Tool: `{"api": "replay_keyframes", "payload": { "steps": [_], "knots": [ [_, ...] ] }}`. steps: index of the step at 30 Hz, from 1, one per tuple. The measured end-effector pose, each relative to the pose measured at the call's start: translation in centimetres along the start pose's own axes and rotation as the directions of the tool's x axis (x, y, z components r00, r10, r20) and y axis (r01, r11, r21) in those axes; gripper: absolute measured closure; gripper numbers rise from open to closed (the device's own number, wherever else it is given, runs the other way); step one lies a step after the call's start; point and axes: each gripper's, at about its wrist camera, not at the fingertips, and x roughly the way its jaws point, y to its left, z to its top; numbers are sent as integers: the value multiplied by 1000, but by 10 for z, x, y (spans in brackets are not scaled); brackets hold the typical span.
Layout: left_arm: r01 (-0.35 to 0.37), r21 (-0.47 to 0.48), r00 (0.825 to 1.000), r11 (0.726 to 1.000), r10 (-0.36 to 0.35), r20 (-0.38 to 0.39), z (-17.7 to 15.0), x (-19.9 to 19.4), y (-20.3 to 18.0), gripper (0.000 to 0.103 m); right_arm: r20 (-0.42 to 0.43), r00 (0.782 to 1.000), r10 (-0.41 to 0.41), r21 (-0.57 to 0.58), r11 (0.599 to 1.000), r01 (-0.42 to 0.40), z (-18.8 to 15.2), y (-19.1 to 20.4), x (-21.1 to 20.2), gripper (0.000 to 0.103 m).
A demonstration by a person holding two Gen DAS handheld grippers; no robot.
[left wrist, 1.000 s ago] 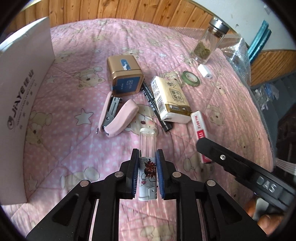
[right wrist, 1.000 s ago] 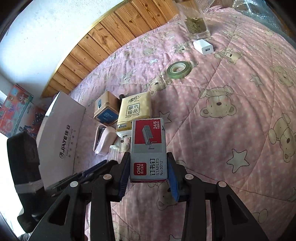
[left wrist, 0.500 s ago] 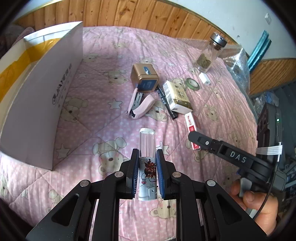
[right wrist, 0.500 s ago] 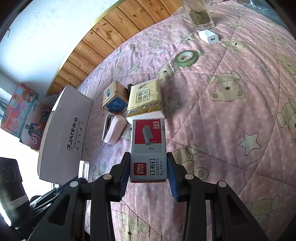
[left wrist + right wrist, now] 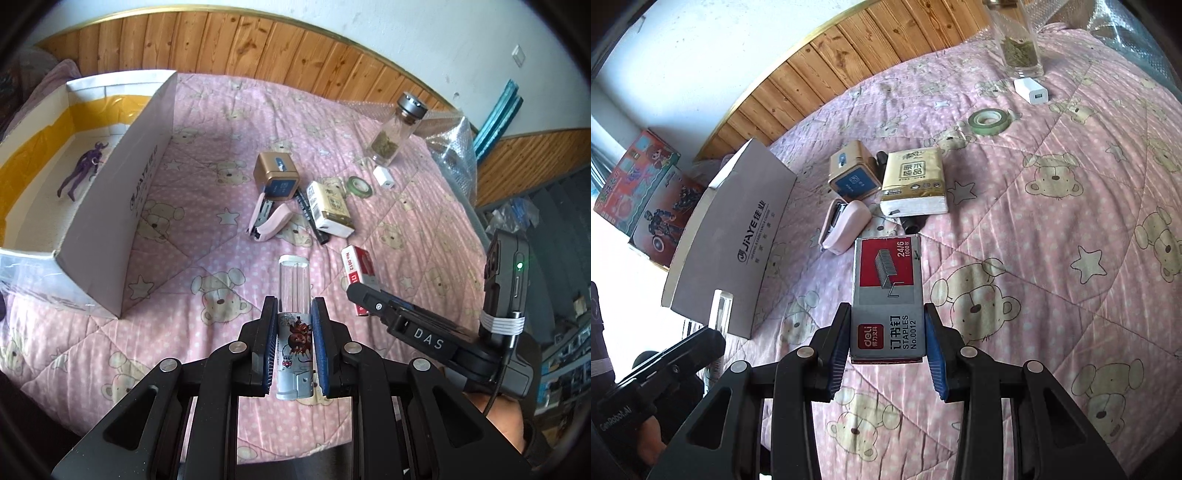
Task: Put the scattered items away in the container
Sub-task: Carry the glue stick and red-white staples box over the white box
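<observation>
Pink bear quilt [image 5: 207,206]: your left gripper [image 5: 294,334] clamps the lighter [image 5: 293,295], long axis at 12 o'clock; box [image 5: 122,206] at 10. Right gripper [image 5: 886,343] clamps the staple box [image 5: 886,291], lengthwise at 12.

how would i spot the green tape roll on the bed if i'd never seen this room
Start at the tall glass jar of dried leaves near the far edge of the pink bear-print quilt. Just in front of it lies a small white charger block, and the green tape roll lies flat beside that, near the tissue pack. It is the only ring-shaped thing there, with an open centre.
</observation>
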Motion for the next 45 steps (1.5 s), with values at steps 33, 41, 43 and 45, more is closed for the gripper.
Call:
{"api": "replay_keyframes", "payload": {
  "steps": [33, 41, 43, 45],
  "knots": [
    [101, -192, 972, 976, -56, 230, -13, -103, 87, 85, 9, 995, 104, -322, 942, -95, -25, 137, -66, 64],
    [117, -221, 964, 968, -58, 259, -13, -118, 111, 85, 1, 993, 117, -386, 916, -107, -21, 176, -61, 64],
    [117, -222, 965, 968, -57, 258, -14, -118, 116, 85, -4, 993, 120, -400, 910, -111, -21, 185, -59, 64],
    [116, -231, 965, 966, -54, 256, -15, -117, 122, 85, -7, 992, 123, -413, 904, -115, -20, 194, -58, 64]
  ]
}}
